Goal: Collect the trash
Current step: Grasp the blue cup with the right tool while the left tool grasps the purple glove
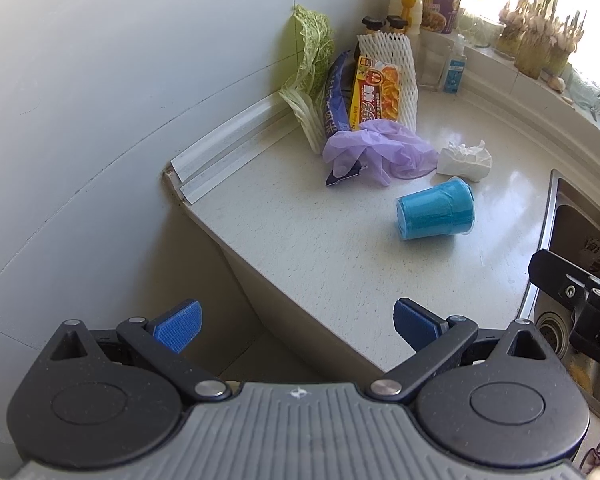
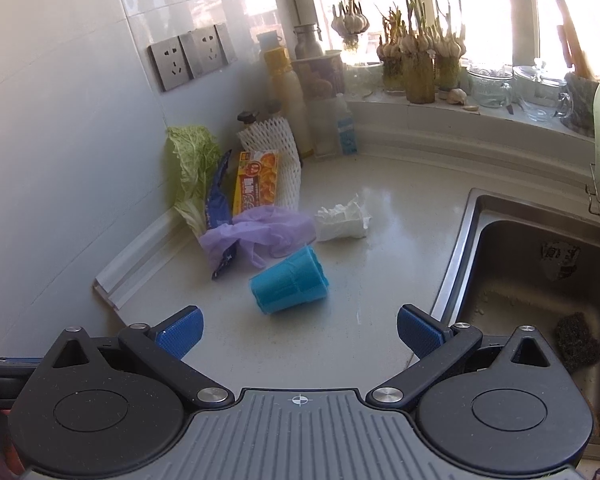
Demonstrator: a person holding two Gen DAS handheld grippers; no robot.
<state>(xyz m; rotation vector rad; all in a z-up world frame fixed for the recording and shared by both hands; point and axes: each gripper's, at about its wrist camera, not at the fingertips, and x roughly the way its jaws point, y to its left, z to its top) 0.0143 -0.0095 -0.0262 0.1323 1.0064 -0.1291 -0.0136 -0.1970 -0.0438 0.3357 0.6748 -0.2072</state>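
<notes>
A blue roll of bags lies on its side on the pale counter. Behind it sit a crumpled white tissue, a purple glove, a dark blue wrapper, a yellow food box, white foam netting and a cabbage leaf. My left gripper hangs open off the counter's front corner. My right gripper is open just short of the blue roll; part of it shows in the left wrist view.
A steel sink lies to the right, with a dark scrubber in it. Bottles stand in the back corner. Garlic jars and glassware line the windowsill. The wall holds sockets.
</notes>
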